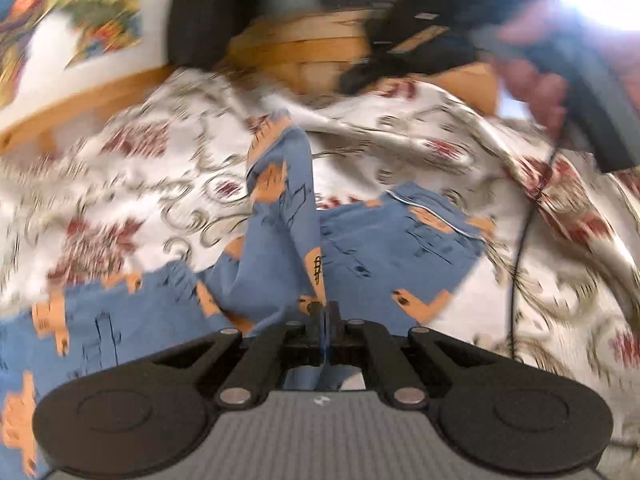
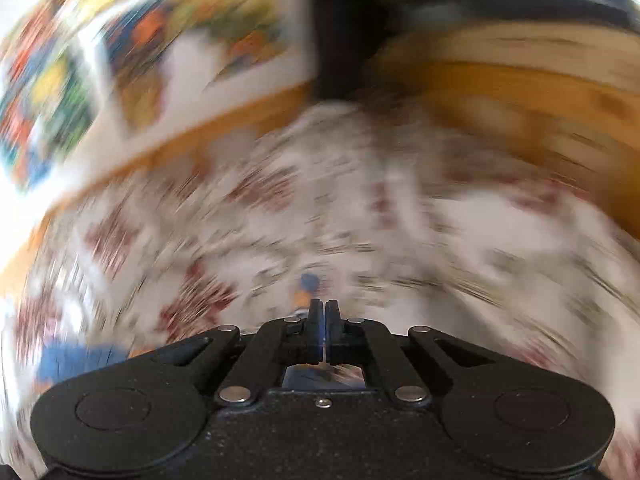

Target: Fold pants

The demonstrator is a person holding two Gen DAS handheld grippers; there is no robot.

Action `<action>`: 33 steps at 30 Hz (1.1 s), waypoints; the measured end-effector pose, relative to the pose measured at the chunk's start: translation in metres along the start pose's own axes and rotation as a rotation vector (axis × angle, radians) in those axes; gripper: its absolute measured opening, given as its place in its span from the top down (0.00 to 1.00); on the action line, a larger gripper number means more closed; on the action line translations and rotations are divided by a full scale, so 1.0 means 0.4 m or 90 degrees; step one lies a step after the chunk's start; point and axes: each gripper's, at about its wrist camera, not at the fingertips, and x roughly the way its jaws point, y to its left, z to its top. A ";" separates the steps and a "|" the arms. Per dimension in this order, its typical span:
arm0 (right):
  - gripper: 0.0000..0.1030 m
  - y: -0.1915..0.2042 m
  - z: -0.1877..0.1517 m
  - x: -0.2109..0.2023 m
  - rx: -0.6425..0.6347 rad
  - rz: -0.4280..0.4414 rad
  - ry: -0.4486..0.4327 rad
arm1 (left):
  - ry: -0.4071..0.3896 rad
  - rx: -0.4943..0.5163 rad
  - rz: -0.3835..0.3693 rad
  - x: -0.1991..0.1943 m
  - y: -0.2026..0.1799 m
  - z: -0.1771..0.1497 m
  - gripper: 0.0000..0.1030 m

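Note:
The pants (image 1: 372, 248) are blue with orange patches and dark line drawings, spread over a white floral bedspread (image 1: 132, 184). My left gripper (image 1: 325, 312) is shut on a ridge of the blue cloth, which rises as a twisted fold (image 1: 280, 184) from the fingers toward the far side. The right wrist view is badly blurred by motion. My right gripper (image 2: 324, 308) is shut with a thin strip of blue and orange cloth pinched between its fingers. A blue scrap of the pants (image 2: 76, 358) shows at the lower left there.
A wooden bed frame (image 1: 304, 44) runs behind the bedspread. A colourful patterned cloth (image 1: 80, 20) lies at the upper left. A person's hand (image 1: 540, 64) with a dark gripper body and a black cable (image 1: 520, 248) sits at the upper right, near bright glare.

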 end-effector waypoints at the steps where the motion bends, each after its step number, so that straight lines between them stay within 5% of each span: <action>1: 1.00 -0.038 -0.026 -0.032 0.037 -0.017 -0.012 | 0.003 0.017 -0.007 -0.002 -0.007 -0.002 1.00; 5: 0.95 -0.143 -0.147 -0.051 0.143 -0.042 0.019 | 0.027 0.054 -0.008 0.014 -0.032 -0.022 1.00; 8: 0.72 -0.144 -0.192 -0.004 0.133 0.003 0.047 | 0.045 0.053 -0.001 0.028 -0.034 -0.038 1.00; 10: 0.47 -0.134 -0.208 0.027 0.144 0.026 0.059 | 0.047 0.051 0.004 0.028 -0.034 -0.038 1.00; 14: 0.42 -0.126 -0.218 0.092 0.172 0.043 0.083 | 0.050 0.049 0.015 0.027 -0.024 -0.038 1.00; 18: 0.44 -0.105 -0.185 0.124 0.092 0.014 0.074 | 0.058 0.039 0.016 0.016 -0.016 -0.044 1.00; 23: 0.52 -0.138 -0.170 0.192 0.156 0.002 0.111 | 0.064 0.035 0.016 0.014 -0.012 -0.045 1.00; 26: 0.65 -0.158 -0.173 0.200 0.208 0.007 0.103 | 0.067 0.029 0.017 0.013 -0.011 -0.045 1.00; 28: 0.95 -0.176 -0.179 0.201 0.240 0.009 0.089 | 0.068 0.025 0.018 0.013 -0.010 -0.045 1.00; 33: 0.97 -0.149 -0.166 0.160 0.183 0.020 0.015 | 0.053 0.014 0.030 0.006 -0.004 -0.031 1.00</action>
